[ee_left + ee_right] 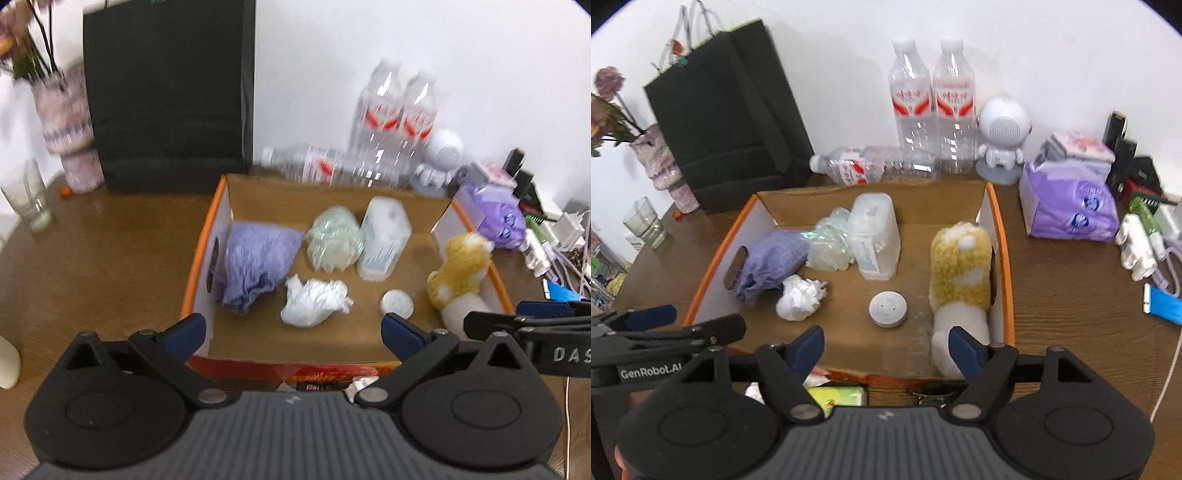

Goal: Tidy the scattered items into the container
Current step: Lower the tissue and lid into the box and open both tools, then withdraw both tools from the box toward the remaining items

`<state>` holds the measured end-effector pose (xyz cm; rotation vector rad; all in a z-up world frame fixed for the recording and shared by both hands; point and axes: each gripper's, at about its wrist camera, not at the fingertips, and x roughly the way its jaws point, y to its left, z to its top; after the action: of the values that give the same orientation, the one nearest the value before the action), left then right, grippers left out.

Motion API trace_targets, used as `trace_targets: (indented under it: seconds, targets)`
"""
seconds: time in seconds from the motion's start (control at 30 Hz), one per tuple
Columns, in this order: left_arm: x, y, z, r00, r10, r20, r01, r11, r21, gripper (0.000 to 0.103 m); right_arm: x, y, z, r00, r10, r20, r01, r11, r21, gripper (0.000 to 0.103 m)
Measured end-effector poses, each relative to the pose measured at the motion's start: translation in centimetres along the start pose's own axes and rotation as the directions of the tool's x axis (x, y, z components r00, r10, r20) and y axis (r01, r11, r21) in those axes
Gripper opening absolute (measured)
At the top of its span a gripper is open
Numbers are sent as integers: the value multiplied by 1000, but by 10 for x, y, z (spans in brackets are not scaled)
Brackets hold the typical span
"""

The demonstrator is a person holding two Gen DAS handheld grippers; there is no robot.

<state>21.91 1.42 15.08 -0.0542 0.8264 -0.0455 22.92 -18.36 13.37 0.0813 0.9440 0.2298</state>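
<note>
I hold both grippers, left gripper [291, 330] and right gripper [886, 345], wide and empty above the box [1006, 258], since its items already lie inside.

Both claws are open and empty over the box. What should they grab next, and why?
Probably the right gripper should dip toward the green packet lying just outside the cardboard box. It looks still untidied, and neither it nor the left gripper holds anything.

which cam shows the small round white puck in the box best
The right wrist view: the white puck lies sharp and unobstructed on the cardboard box floor, its top dots visible. In the left wrist view it is blurred, just above a fingertip.
</note>
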Motion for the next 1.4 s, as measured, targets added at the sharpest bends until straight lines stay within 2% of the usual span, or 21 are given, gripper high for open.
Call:
trace_targets:
  seconds: [0.07,0.27,0.33,0.4,0.47,0.53,0.7,0.8,0.93,1.03,1.17,1.33,1.4]
  targets:
    - [-15,-5,-6,998,13,60,-14,1000,17,103,-13,5,-5,999,-11,35,11,1000,-17,76]
    - [-41,-7,-32,987,24,160,-28,999,22,103,-39,10,-30,989,-16,146,23,999,-46,78]
    - [-51,-6,-53,973,30,230,-36,999,20,103,-44,11,-45,978,-8,211,22,998,-63,84]
    - [-59,-6,-74,954,29,298,-44,998,42,103,-47,11,-66,958,-15,287,37,997,-71,85]
    - [-66,-9,-97,934,34,357,-65,995,74,103,-46,9,-85,947,-22,321,49,996,-74,85]
    - [-69,-11,-113,923,36,382,-75,993,87,103,-45,8,-100,943,-8,332,37,996,-82,85]
    - [-76,-10,-147,906,12,423,-38,998,54,103,-53,9,-140,916,11,402,29,995,-92,85]
    - [-87,-6,-175,892,0,451,-30,998,59,103,-57,7,-172,908,30,419,12,995,-97,85]
    - [-101,1,-214,894,-6,447,-15,999,43,103,-65,8,-218,900,27,435,31,992,-126,86]
    - [-110,5,-242,905,5,425,-17,1000,23,103,-73,8,-248,898,41,438,11,993,-114,86]
    - [-121,10,-280,908,18,419,-21,1000,2,103,-84,6,-284,897,66,437,-29,995,-91,87]
    - [-118,10,-297,924,19,382,-24,1000,7,103,-87,8,-300,897,43,439,17,991,-130,88]
    - [-113,10,-296,930,15,367,-22,1000,12,103,-85,7,-298,900,51,433,1,993,-120,88]
